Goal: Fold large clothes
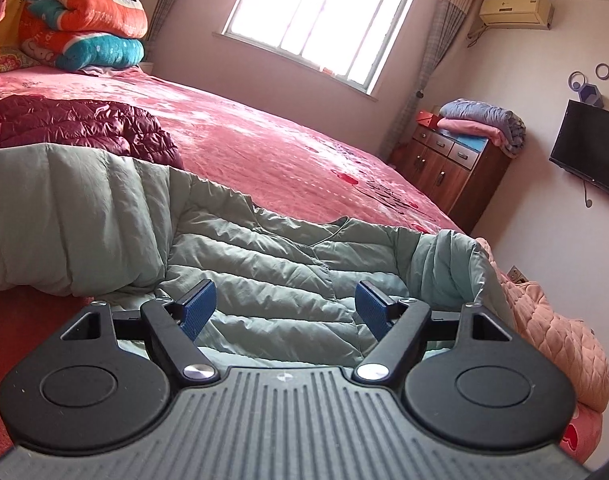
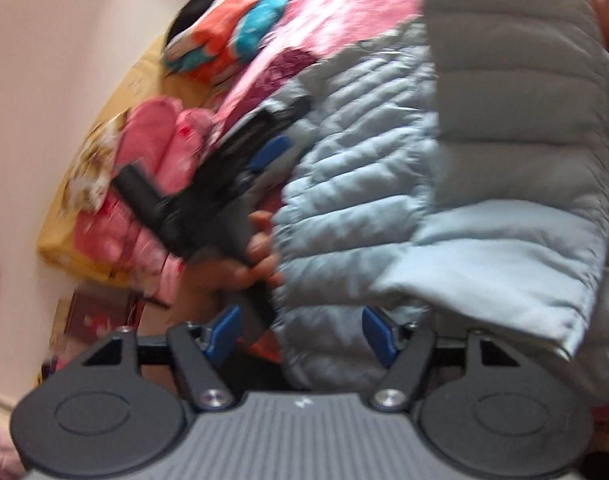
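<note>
— Both jaws empty?
— Yes: left hand-held gripper (image 1: 282,312) wide, right hand-held gripper (image 2: 302,338) parted. Puffy jacket (image 1: 248,256) on bed (image 1: 264,136), twelve o'clock; light, slippery, hem-grabbable.

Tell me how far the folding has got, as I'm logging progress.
Done: one sleeve of the pale green quilted down jacket already lies folded over its body on the pink bedspread. In hand: nothing; the left gripper and right gripper are open. Left: the other sleeve, then folding the body.
</note>
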Demonstrator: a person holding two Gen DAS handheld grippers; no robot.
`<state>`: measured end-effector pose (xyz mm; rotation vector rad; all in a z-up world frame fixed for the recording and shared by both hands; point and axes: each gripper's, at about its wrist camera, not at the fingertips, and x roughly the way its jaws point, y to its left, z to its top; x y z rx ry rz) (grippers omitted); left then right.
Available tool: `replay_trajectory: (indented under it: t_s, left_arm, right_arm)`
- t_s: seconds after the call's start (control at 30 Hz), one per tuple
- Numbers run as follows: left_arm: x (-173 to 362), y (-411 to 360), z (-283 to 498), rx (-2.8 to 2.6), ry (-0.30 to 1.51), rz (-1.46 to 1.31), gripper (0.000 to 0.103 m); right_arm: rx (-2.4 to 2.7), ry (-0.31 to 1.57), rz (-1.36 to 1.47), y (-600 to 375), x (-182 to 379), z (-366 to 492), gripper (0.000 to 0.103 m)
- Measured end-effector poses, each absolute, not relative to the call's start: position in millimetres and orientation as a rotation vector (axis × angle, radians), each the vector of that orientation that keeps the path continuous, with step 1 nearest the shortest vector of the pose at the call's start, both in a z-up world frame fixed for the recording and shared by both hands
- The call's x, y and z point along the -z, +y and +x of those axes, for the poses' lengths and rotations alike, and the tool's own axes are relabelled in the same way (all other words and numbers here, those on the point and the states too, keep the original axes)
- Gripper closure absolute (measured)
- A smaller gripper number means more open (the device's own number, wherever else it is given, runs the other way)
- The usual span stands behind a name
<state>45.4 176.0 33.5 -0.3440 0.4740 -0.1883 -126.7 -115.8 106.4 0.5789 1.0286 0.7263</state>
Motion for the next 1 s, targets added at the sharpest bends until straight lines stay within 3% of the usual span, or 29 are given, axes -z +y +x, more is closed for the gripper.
replay_trajectory:
  t_s: [0.3, 0.57, 1.0]
  left_arm:
    - [-33.1, 184.1, 42.8, 0.247, 0.482, -0.348, 0.008]
    - [-31.9, 191.7, 41.6, 0.263, 0.489, -0.334, 0.006]
    - [-28.3, 207.4, 44.6, 0.245, 0.503, -0.342, 0.005]
  right_arm:
    - [-0.425, 0.9, 0.456, -154.9, -105.4, -119.7, 0.032]
    - [-0.307, 0.957, 0.499, -172.7, -48.8, -107.4, 0.036]
    - [-0.227, 0.985, 0.338, -159.5, -60.8, -113.1, 0.034]
